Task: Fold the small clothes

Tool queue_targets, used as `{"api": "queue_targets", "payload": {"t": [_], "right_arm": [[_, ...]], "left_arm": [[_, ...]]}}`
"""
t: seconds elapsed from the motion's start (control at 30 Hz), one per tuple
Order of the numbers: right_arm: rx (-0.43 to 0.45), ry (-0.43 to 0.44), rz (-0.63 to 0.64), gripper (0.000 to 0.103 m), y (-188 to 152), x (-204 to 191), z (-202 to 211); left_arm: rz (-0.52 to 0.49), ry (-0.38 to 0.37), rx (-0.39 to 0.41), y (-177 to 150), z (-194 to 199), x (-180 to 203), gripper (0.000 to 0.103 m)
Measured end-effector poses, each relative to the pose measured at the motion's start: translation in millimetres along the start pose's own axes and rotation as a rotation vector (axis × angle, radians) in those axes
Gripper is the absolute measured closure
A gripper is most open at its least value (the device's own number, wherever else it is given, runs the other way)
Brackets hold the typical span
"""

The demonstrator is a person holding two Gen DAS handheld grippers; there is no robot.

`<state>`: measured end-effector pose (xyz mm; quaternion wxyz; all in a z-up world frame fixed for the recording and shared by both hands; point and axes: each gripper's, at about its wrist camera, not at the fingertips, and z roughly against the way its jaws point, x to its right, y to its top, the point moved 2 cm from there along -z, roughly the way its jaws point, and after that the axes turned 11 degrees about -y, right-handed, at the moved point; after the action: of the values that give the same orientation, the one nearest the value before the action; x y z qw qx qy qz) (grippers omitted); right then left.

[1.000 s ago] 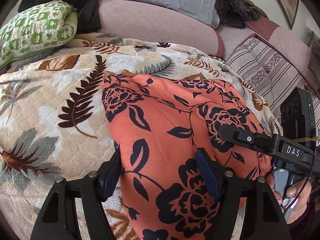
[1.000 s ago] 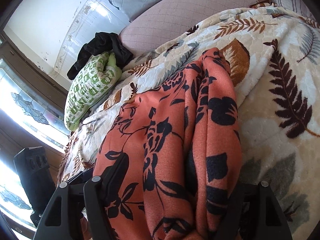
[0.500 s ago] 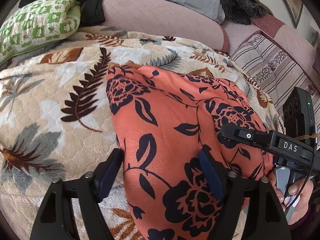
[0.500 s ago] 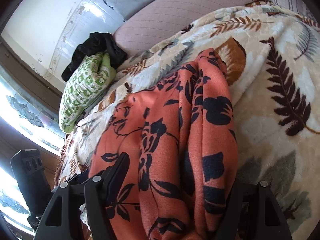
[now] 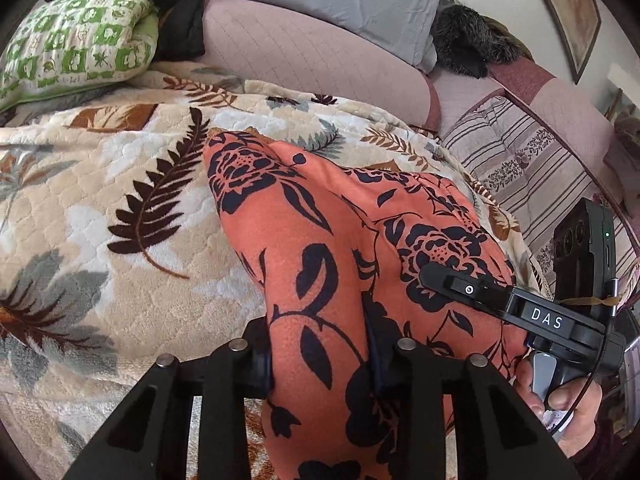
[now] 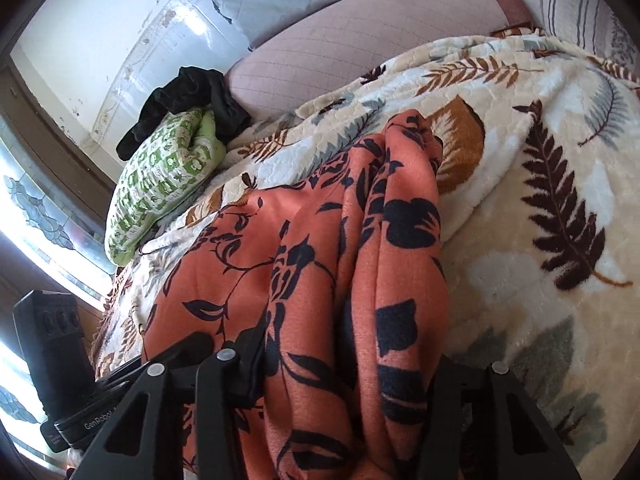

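While both jaws are closing on bunched near-edge folds of the orange floral garment [image 5: 320, 264] lying on the leaf-print blanket [image 5: 100, 216], left tool [image 5: 320, 364] and right tool [image 6: 344, 372] should pinch fully before lifting.

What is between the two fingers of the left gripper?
In the left wrist view, a bunched edge of the orange floral garment fills the gap between the fingers of the left gripper, which are closing on it. Nothing else lies there.
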<state>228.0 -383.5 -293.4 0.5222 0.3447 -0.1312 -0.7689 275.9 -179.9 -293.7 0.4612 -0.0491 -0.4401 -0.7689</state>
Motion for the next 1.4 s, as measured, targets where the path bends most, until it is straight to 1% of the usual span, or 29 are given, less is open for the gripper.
{"api": "queue_targets", "payload": {"t": [0.13,0.27,0.33,0.5,0.67,0.83,0.93,1.0,1.03,1.1,1.13,1.17,1.2,1.23,1.27,1.33,1.4], "right_arm": [[0.031,-0.015,0.035,0.057,-2.6,-16.1,6.8],[0.068,0.015,0.043,0.057,-3.9,-31.9,19.7],[0.086,0.031,0.053,0.057,-4.3,-43.3,24.3],[0.098,0.08,0.06,0.057,-13.3,-65.8,34.9],[0.1,0.116,0.073,0.057,-27.0,-90.5,39.6],[0.083,0.138,0.075,0.057,-43.9,-107.0,33.7],[0.06,0.133,0.078,0.057,-54.7,-113.2,25.7],[0.029,0.117,0.08,0.057,-62.8,-116.0,16.3],[0.007,0.106,0.076,0.057,-67.3,-115.1,10.7],[-0.039,0.073,0.069,0.057,-74.8,-113.0,-2.6],[-0.045,0.047,0.068,0.055,-76.8,-110.2,-6.9],[-0.047,0.041,0.059,0.051,-77.3,-106.9,-8.5],[-0.056,0.041,0.048,0.046,-77.0,-103.9,-9.4],[-0.065,0.035,0.041,0.044,-76.1,-101.5,-9.6],[-0.074,0.028,0.037,0.04,-76.7,-99.6,-9.2],[-0.075,0.018,0.033,0.04,-77.3,-96.7,-2.7],[-0.027,-0.017,0.037,0.04,-77.8,-94.6,12.6]], "left_arm": [[-0.022,0.027,0.048,5.6,20.8,2.2,0.069],[-0.023,0.04,0.089,9.4,45.6,0.7,0.069],[-0.039,0.056,0.105,9.0,58.4,3.5,0.069],[-0.068,0.104,0.138,2.4,88.7,7.2,0.069],[-0.048,0.14,0.16,-8.2,115.3,-0.1,0.069],[-0.033,0.176,0.161,-24.9,128.6,-10.1,0.069],[0.002,0.198,0.131,-36.1,127.2,-23.4,0.068],[0.022,0.219,0.095,-43.6,121.7,-33.3,0.068],[0.036,0.238,0.064,-47.4,116.5,-39.0,0.065],[0.071,0.273,0.029,-54.9,109.1,-50.8,0.056],[0.078,0.282,0.031,-57.7,108.2,-53.7,0.047],[0.081,0.303,0.034,-59.2,108.4,-55.2,0.033],[0.081,0.341,0.03,-60.3,109.2,-56.2,0.025],[0.072,0.362,0.032,-62.2,110.8,-55.9,0.02],[0.059,0.368,0.032,-63.6,112.4,-53.8,0.02],[0.031,0.4,0.036,-66.4,117.0,-48.4,0.02],[-0.012,0.446,0.049,-70.9,124.0,-40.1,0.02]]}}
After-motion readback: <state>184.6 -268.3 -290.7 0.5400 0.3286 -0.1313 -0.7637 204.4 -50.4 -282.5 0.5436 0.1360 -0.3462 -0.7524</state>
